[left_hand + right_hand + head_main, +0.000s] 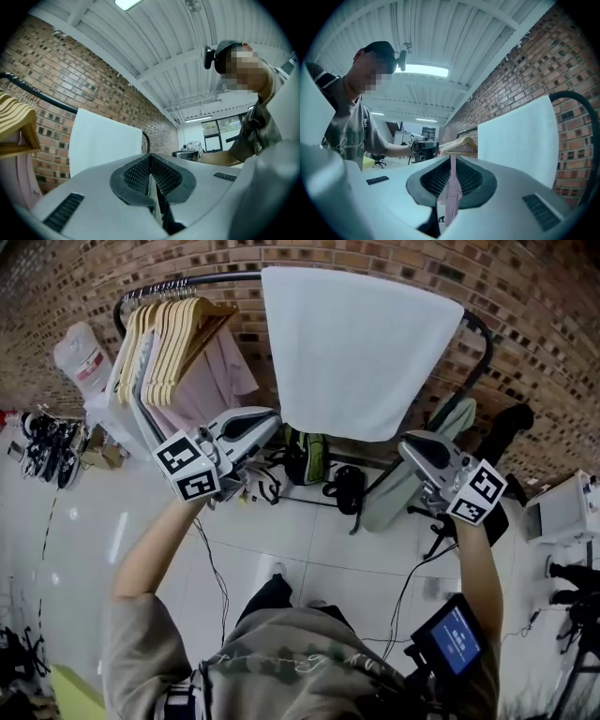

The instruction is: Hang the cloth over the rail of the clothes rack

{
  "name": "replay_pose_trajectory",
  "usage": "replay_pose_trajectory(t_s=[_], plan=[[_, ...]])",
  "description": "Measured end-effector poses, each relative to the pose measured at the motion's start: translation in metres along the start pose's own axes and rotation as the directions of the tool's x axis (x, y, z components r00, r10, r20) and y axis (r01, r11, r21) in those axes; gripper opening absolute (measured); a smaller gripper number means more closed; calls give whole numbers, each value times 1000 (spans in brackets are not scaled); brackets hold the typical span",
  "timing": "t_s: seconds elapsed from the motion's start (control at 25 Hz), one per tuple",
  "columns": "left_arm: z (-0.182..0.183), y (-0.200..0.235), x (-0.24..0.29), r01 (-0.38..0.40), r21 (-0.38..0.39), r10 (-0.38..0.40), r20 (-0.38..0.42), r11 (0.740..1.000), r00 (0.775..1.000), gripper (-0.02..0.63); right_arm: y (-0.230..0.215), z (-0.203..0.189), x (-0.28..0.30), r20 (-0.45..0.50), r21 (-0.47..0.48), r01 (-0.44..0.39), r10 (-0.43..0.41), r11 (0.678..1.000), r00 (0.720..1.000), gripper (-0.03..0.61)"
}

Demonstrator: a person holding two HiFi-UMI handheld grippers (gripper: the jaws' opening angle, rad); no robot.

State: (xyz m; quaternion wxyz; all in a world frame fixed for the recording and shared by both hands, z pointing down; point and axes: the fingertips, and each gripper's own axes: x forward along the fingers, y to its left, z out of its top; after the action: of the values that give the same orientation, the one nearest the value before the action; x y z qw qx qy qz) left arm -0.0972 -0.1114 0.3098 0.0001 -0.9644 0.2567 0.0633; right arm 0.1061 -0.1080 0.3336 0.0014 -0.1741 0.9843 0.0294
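Observation:
A white cloth (356, 352) hangs draped over the black rail (202, 282) of the clothes rack, flat against the brick wall. My left gripper (272, 418) is just below the cloth's left bottom corner, shut and empty. My right gripper (408, 446) is under the cloth's right bottom corner, also shut with nothing held. In the left gripper view the cloth (103, 140) hangs beyond the closed left gripper (151, 159), apart from it. In the right gripper view the cloth (520, 140) is to the right of the closed right gripper (451, 161), and the rail's bend (576, 101) curves down beside it.
Wooden hangers (178, 334) and a pink garment (216, 381) fill the rail's left part. Bags (305, 456) and cables lie on the floor under the rack. Shoes (47, 446) are at the left, and a white box (562, 512) at the right.

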Motion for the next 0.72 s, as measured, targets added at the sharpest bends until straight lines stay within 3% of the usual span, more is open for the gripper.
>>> replay_pose_trajectory(t_s=[0.36, 0.52, 0.72], plan=[[-39, -83, -32, -57, 15, 58, -40, 998, 998, 5, 86, -6, -20, 43, -42, -28, 30, 999, 999, 18], [-42, -95, -52, -97, -74, 95, -23, 993, 995, 5, 111, -8, -20, 82, -36, 5, -2, 999, 997, 17], [-40, -106, -70, -117, -96, 116, -7, 988, 993, 5, 125, -10, -23, 130, 24, 48, -50, 999, 990, 17]])
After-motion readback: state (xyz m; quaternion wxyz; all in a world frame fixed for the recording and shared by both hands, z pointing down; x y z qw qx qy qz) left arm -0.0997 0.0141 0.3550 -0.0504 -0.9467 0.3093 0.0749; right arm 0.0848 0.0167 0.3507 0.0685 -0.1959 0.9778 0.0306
